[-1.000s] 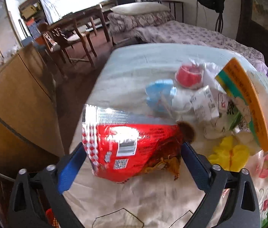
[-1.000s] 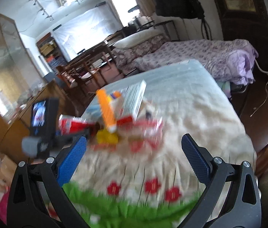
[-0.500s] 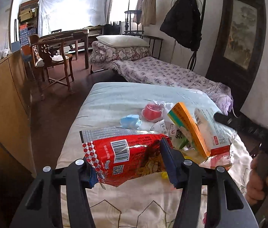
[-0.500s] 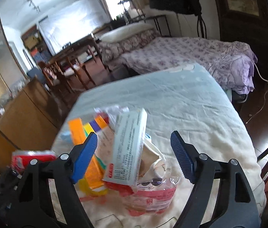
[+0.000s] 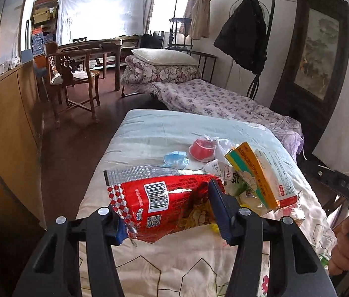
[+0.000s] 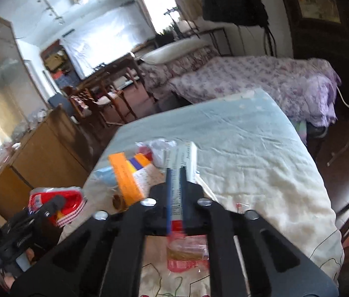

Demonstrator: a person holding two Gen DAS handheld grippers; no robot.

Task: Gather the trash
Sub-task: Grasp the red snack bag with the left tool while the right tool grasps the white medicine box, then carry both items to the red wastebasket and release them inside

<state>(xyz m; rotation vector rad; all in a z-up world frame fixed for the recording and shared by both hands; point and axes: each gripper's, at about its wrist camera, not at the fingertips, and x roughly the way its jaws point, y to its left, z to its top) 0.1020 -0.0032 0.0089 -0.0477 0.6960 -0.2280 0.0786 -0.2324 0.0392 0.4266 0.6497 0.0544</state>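
A crinkled red foil bag (image 5: 164, 203) is pinched by the left hand-held gripper (image 5: 167, 212) above the quilted bed (image 5: 149, 133). A flat cardboard box (image 6: 183, 163) is clamped edge-on by the right hand-held gripper (image 6: 175, 198), over a clear wrapper (image 6: 186, 255).

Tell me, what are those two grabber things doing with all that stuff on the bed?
They are picking up trash. The left gripper is shut on a red snack bag. The right gripper is squeezing a white box. More litter waits on the quilt: a blue wrapper and a red cup.
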